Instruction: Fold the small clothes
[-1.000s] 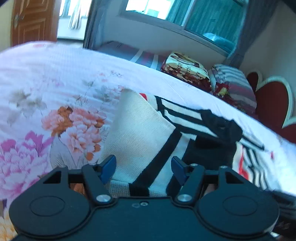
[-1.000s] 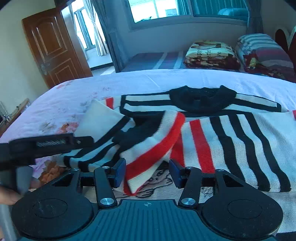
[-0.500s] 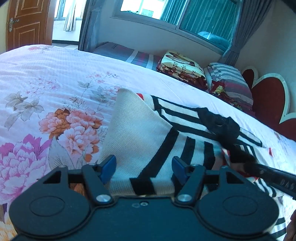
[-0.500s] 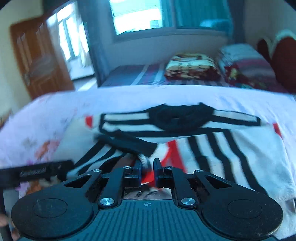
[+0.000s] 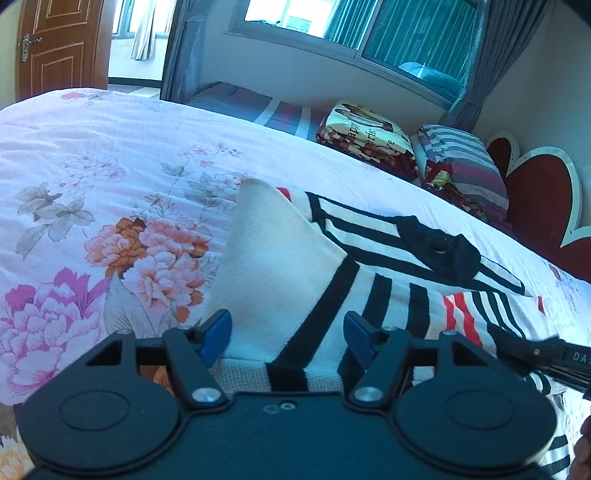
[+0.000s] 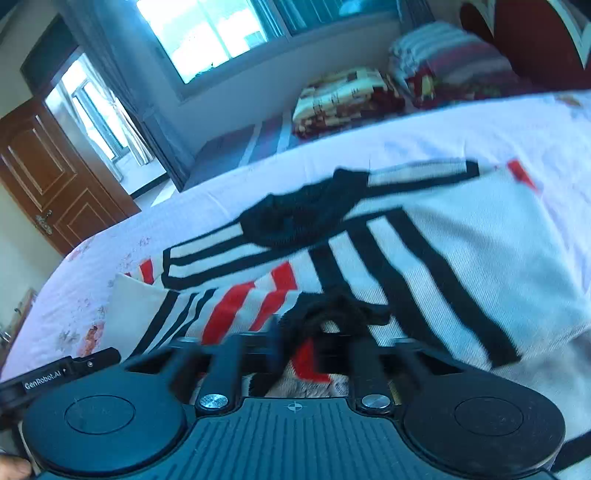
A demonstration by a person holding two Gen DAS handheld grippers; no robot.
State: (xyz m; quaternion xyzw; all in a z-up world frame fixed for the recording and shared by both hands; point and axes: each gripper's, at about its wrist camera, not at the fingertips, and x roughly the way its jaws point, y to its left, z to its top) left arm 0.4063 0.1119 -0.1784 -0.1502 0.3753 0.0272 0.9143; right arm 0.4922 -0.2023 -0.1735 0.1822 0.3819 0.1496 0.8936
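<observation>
sweater on flowered bed, right gripper pinching the black cuff

sweater (image 5: 373,280) lies spread on the flowered bedspread (image 5: 110,192), straight ahead of both grippers, knit in white with black and red stripes, black collar (image 6: 303,218) on its far side.

left gripper (image 5: 287,334): jaws stand apart, roughly mid-width, blue pads (image 5: 216,332) clear on both sides. folded cream and black-striped part of the sweater lies between and just beyond the fingers; pads do not press on it. nothing held.

right gripper (image 6: 295,347): view is motion-blurred, fingers smeared. jaws drawn together, with the bunched black cuff (image 6: 332,310) of the sleeve gathered right at the fingertips and the red-striped sleeve trailing off to the left of it. reads as a pinch on the cuff.

right gripper's body also shows at the right edge of the left wrist view, low over the sweater. left gripper's black body shows at the lower left edge of the right wrist view.

beyond the sweater, past the bed: folded blankets (image 5: 369,136), a striped pillow (image 5: 458,155), red heart-shaped headboard (image 5: 539,206), window (image 5: 354,26), wooden door (image 5: 62,44) off to the left.
</observation>
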